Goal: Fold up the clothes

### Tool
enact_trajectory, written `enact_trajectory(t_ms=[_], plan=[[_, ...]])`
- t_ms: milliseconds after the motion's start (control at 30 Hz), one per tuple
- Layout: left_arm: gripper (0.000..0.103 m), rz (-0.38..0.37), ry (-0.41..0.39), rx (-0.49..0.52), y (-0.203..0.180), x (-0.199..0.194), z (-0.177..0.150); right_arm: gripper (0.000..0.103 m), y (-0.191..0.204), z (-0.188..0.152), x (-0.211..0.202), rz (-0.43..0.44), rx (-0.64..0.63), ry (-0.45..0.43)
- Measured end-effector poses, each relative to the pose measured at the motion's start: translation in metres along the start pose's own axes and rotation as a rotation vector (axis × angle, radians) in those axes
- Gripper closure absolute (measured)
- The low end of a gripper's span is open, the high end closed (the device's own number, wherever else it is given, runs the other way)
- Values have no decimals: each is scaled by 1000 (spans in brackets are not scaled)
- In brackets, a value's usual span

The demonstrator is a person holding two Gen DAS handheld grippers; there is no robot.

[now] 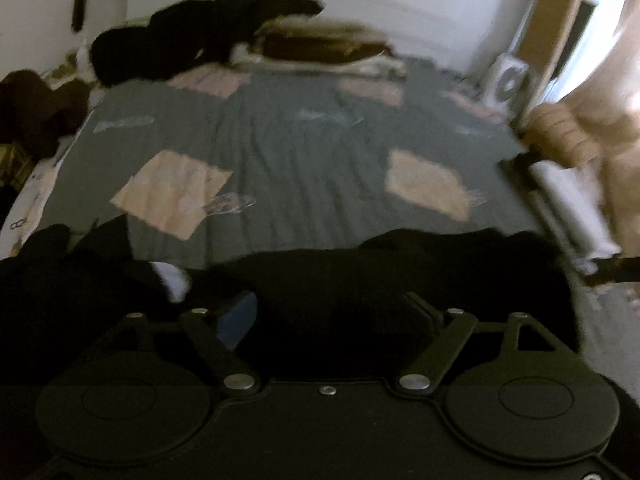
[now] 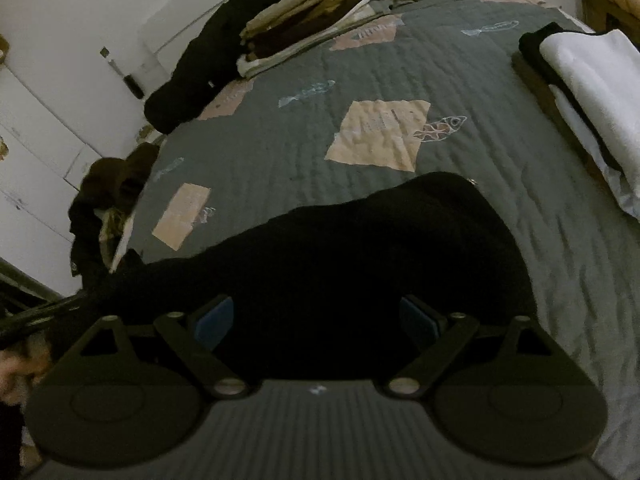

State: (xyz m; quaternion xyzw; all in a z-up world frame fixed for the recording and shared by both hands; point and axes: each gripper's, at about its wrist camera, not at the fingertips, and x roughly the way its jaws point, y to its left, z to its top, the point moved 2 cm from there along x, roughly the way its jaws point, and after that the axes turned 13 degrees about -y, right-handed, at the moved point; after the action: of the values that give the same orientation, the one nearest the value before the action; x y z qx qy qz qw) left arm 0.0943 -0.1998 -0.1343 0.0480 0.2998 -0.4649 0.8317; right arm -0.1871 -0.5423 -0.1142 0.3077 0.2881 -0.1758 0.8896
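Observation:
A black garment (image 2: 360, 248) lies spread across the near part of a grey quilted bedspread (image 2: 280, 140). In the left wrist view the same black garment (image 1: 400, 272) fills the near edge of the bed, with a bit of white cloth (image 1: 176, 280) showing at its left. My left gripper (image 1: 328, 308) hovers just above it, jaws wide and nothing pinched between them. My right gripper (image 2: 318, 320) is also open over the dark cloth, its blue pads (image 2: 216, 320) standing far apart. The picture is too dark to tell whether the fingertips touch the fabric.
A stack of folded brown and beige clothes (image 2: 320, 16) and a black heap (image 2: 208, 60) sit at the bed's far edge. A folded white and black pile (image 2: 592, 92) lies at the right. Dark clothes (image 2: 112, 200) hang off the left side. A person's hand (image 1: 560, 140) shows at the right.

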Motion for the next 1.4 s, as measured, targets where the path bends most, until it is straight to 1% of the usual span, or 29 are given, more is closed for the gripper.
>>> enact_trajectory(t_ms=[67, 133, 200, 267, 367, 467, 567, 600, 700, 767, 833, 900, 967, 1033, 1100, 1133, 1167, 1200, 1233, 1267, 1333, 1400], plan=[[25, -43, -16, 5, -19, -8, 0, 13, -3, -2, 0, -14, -9, 2], [25, -95, -36, 17, -47, -11, 2, 13, -6, -4, -2, -25, -12, -2], [24, -138, -52, 34, -74, -2, 6, 13, -11, -5, -6, -34, -1, -20], [23, -164, -61, 70, -103, 18, 6, 13, -18, -5, -10, -50, 6, -30], [23, -151, -46, 136, -147, 58, -2, 13, -33, -4, -20, -73, 14, -41], [23, -208, -33, 182, -194, 95, -14, 13, -53, -4, -29, -102, 38, -49], [29, -259, -18, 220, -236, 130, -25, 13, -74, -5, -34, -128, 73, -52], [34, -265, -12, 230, -248, 141, -28, 13, -81, -5, -35, -133, 84, -52], [41, -270, 11, 258, -278, 170, -39, 13, -97, -6, -37, -138, 110, -51], [41, -267, 31, 290, -291, 185, -47, 13, -103, -7, -37, -134, 116, -48], [41, -240, 44, 331, -301, 197, -53, 13, -108, -8, -36, -131, 120, -46], [39, -203, 39, 406, -309, 207, -59, 13, -114, -9, -34, -127, 128, -42], [38, -157, 56, 501, -317, 217, -69, 13, -119, -9, -33, -121, 141, -40], [31, -98, 76, 598, -322, 229, -81, 13, -123, -9, -31, -117, 150, -42], [32, -65, 70, 665, -324, 236, -90, 13, -126, -10, -31, -114, 158, -44], [36, -68, 65, 681, -324, 238, -93, 13, -128, -10, -31, -113, 162, -46], [44, -72, 60, 697, -324, 240, -95, 13, -130, -11, -31, -111, 166, -47], [68, -74, 57, 709, -323, 241, -97, 13, -131, -11, -31, -110, 170, -45], [80, -78, 60, 706, -322, 242, -97, 13, -133, -12, -31, -111, 174, -43], [83, -91, 73, 683, -319, 243, -97, 13, -135, -13, -31, -112, 178, -42], [87, -122, 107, 594, -308, 245, -93, 13, -138, -14, -31, -114, 186, -42], [88, -159, 142, 454, -292, 245, -84, 13, -140, -15, -32, -114, 195, -44]])
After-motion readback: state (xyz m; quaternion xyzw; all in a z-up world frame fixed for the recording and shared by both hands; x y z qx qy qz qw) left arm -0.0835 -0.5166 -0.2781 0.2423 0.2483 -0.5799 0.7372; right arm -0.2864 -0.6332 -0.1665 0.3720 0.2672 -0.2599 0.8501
